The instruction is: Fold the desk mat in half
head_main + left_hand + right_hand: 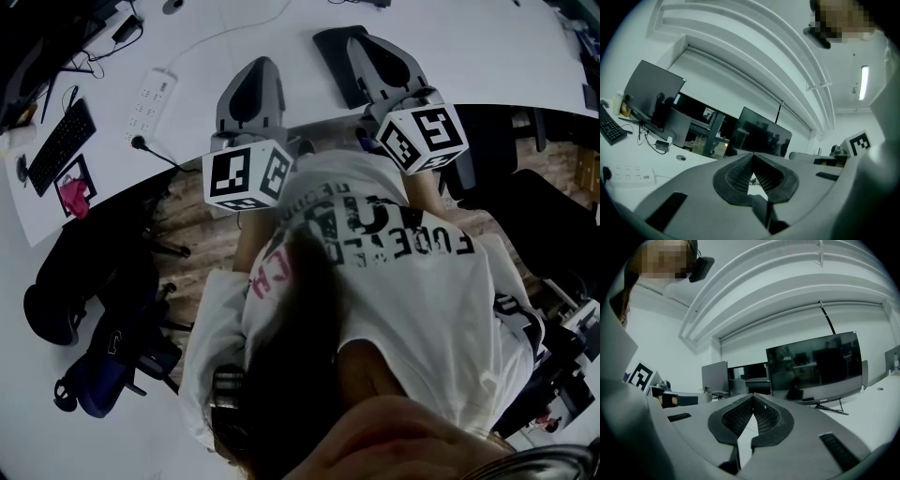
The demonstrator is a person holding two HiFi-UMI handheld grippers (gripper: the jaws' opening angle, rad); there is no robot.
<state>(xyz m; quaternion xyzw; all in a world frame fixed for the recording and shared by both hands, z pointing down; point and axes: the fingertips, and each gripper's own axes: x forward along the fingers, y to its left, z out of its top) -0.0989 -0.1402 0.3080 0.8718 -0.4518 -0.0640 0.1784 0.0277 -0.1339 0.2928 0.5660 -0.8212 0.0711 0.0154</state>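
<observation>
In the head view a dark desk mat (332, 62) lies flat on the white desk (487, 56), near its front edge. My right gripper (360, 39) rests over the mat, jaws together with nothing between them. My left gripper (260, 62) sits to the left of the mat on bare desk, also shut and empty. In the left gripper view the left gripper (752, 155) has its ribbed pads meeting at the tip. The right gripper view shows the right gripper (753, 396) the same way. Both point level across the desk; neither gripper view shows the mat.
A white power strip (150, 94), a black keyboard (60, 146) and a pink object (73, 197) lie at the desk's left. Dark monitors (761, 136) (814, 366) stand at the back. An office chair (89, 300) and a bag (98, 380) sit on the floor to the left.
</observation>
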